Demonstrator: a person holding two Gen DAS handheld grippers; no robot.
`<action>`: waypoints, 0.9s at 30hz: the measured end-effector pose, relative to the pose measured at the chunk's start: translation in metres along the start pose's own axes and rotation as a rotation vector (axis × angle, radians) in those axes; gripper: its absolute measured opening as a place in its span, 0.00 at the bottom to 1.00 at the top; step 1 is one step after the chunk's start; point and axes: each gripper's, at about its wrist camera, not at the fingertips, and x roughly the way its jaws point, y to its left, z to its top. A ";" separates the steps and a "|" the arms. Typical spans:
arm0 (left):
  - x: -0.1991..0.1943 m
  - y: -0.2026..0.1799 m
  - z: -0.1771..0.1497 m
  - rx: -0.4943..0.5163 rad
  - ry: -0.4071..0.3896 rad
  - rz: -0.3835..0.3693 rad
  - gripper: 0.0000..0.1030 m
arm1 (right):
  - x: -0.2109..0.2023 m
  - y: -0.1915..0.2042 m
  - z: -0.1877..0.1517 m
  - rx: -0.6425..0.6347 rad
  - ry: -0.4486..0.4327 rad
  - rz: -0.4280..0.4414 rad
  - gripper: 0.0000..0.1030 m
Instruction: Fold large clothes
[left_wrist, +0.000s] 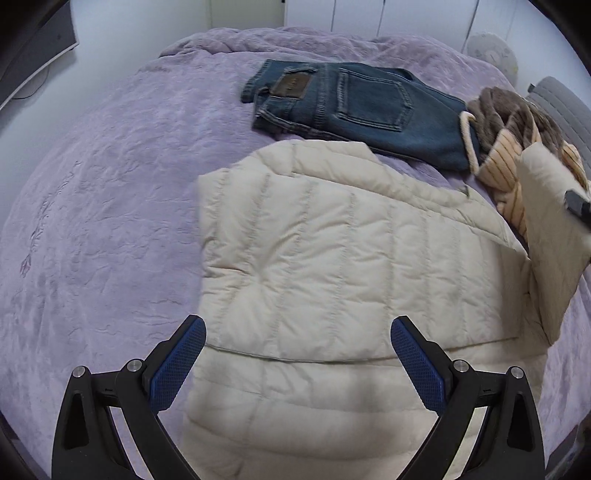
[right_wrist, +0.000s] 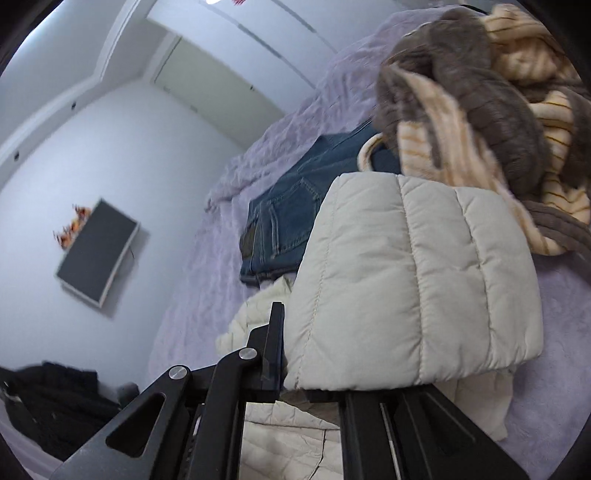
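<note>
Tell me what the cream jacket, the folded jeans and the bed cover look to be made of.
Cream jacket: smooth, slightly shiny shell, likely nylon or polyester, stitched in puffy quilted channels.
Folded jeans: blue denim, with heavy seams and a brown, possibly leather, waist patch.
Bed cover: lilac, matte and plush with a crinkled nap, maybe velvet or fleece.

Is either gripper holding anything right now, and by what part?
Right gripper grips the cream quilted puffer jacket by its lifted sleeve. Left gripper is open, holding nothing.
</note>
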 end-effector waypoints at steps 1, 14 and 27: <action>0.001 0.007 0.001 -0.012 -0.003 0.008 0.98 | 0.018 0.009 -0.006 -0.030 0.034 -0.015 0.09; 0.023 0.039 0.004 -0.065 0.020 0.002 0.98 | 0.130 0.019 -0.086 -0.261 0.295 -0.366 0.10; 0.024 0.043 0.013 -0.091 0.016 -0.044 0.98 | 0.042 -0.058 -0.063 0.353 0.044 -0.223 0.46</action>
